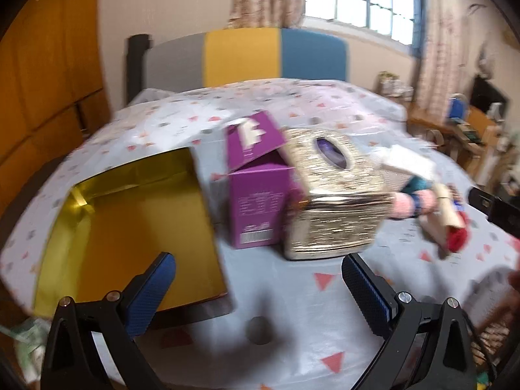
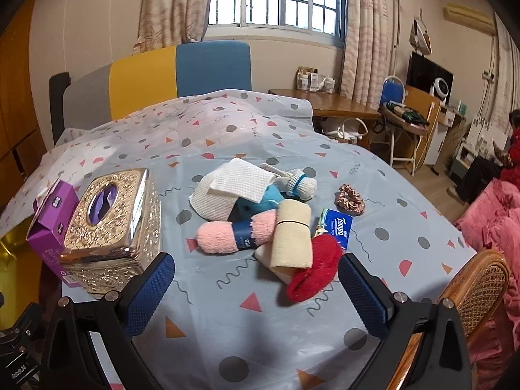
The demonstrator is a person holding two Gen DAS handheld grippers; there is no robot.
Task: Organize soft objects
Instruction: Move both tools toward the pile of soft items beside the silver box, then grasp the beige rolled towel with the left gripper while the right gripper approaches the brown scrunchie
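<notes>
A heap of soft things lies mid-table in the right wrist view: a white waffle cloth (image 2: 227,188), a pink yarn skein (image 2: 227,232), a beige rolled bandage (image 2: 291,239), a red cloth (image 2: 313,268), a white sock (image 2: 300,183), a teal piece (image 2: 271,196), a pink scrunchie (image 2: 350,199) and a blue Tempo tissue pack (image 2: 338,227). My right gripper (image 2: 255,287) is open and empty, just in front of the heap. My left gripper (image 1: 258,287) is open and empty, before the gold-lined open box (image 1: 136,224); the view is blurred.
An ornate gold tissue box (image 2: 113,227) (image 1: 334,195) and an open purple carton (image 1: 256,195) (image 2: 48,227) stand left of the heap. A wicker chair (image 2: 477,292) is at the table's right edge. Coloured chair backs (image 2: 182,68) stand behind the table.
</notes>
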